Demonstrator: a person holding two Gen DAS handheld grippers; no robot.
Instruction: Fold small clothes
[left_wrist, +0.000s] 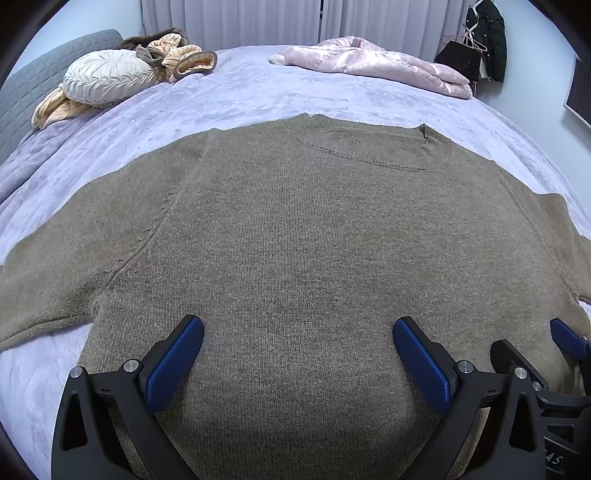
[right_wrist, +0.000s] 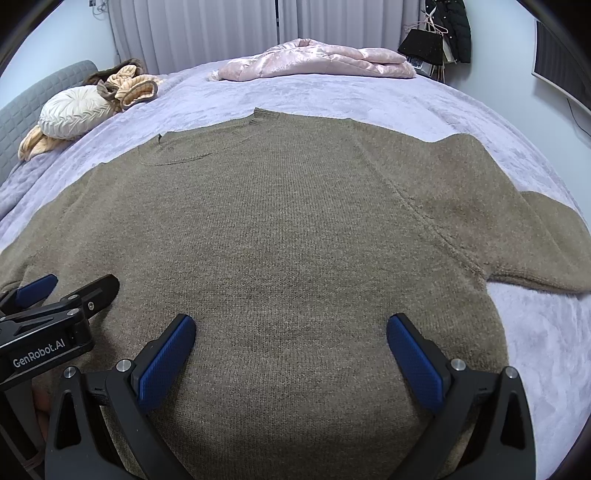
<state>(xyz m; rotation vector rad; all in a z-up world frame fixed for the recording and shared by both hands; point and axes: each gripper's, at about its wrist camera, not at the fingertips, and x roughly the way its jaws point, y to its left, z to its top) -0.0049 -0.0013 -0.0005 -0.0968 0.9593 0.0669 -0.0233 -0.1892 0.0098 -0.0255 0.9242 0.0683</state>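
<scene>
My left gripper (left_wrist: 297, 334) hovers over the hem area of a brown sweater (left_wrist: 295, 240) spread flat on the bed (left_wrist: 240, 92), jaws wide and empty; beside it, my right gripper (right_wrist: 290, 332) matches, likely ready to start folding.

left wrist: low and close over sweater (left_wrist: 295, 240) hem, facing up the bed (left_wrist: 258, 92) toward curtains (left_wrist: 229, 22) | right wrist: same heading, just beside, right claw (right_wrist: 290, 354) foreground | shared: sweater, bed, pink quilt (right_wrist: 317, 61), each other's claw
</scene>
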